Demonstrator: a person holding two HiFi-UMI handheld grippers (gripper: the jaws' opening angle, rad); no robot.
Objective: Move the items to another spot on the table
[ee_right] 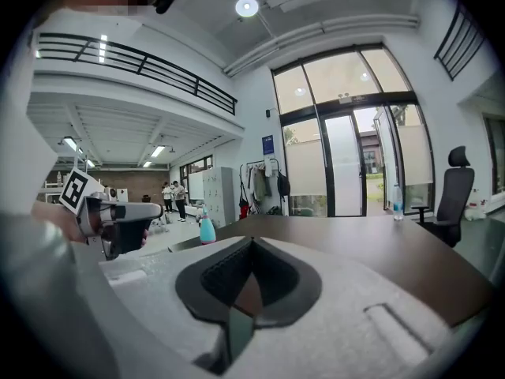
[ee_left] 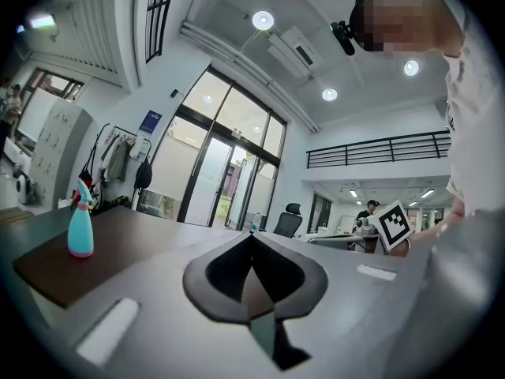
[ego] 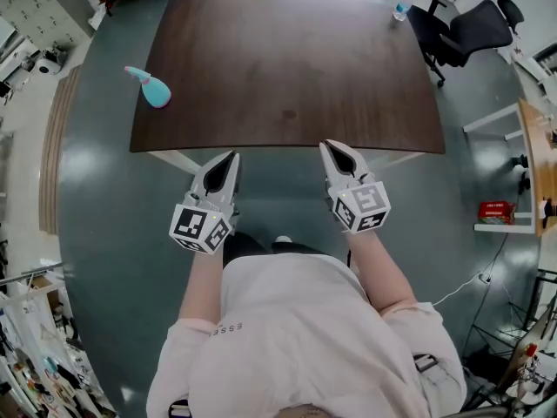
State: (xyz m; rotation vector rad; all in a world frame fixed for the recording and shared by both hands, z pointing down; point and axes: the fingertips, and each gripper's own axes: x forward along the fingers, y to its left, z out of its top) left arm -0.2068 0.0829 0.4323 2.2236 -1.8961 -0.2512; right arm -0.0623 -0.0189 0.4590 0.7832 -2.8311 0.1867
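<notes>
Both pairs of jaws were pressed together with nothing between them: the left gripper and the right gripper hung side by side just short of the near edge of the table, tips pointing toward it and touching nothing. The teal spray bottle with its pink head stood upright at the far left corner of the dark tabletop, well apart from both grippers. A clear water bottle stood at the far right corner, equally out of reach. Judging by this, the task had not begun: neither item was in hand and every transfer remained to be done, starting with a reach across the table. Whether the water bottle rested on the tabletop itself or on something just beyond its far edge was hard to make out from the head view, and both bottles were too small there to show any label or fill level. No target spot was marked on the bare wood. A black office chair stood beyond the right corner, and the person's own torso covered the floor below the grippers.
</notes>
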